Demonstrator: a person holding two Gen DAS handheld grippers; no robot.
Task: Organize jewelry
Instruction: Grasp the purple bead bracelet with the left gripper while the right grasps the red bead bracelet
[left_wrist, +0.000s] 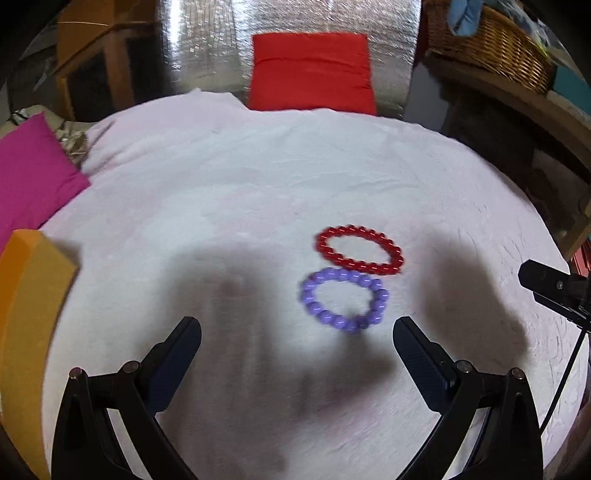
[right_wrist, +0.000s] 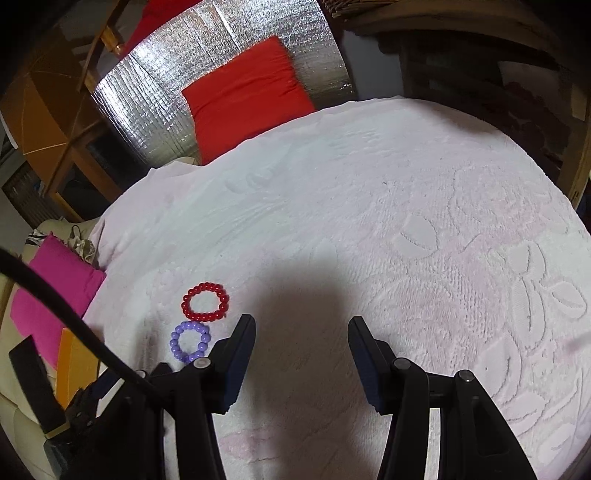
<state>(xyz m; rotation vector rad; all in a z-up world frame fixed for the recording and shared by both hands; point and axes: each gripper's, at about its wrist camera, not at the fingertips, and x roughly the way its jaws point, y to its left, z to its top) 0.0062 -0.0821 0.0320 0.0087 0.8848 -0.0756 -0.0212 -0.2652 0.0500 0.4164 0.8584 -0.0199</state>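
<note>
A red bead bracelet and a purple bead bracelet lie flat side by side on the white blanket, the purple one nearer to me. My left gripper is open and empty, just short of the purple bracelet, which lies ahead and slightly right. In the right wrist view the red bracelet and the purple bracelet lie to the left of my right gripper, which is open and empty above bare blanket.
An orange box stands at the blanket's left edge, with a pink cushion behind it. A red cushion leans on a silver foil panel at the back. A wicker basket sits on a shelf at the right.
</note>
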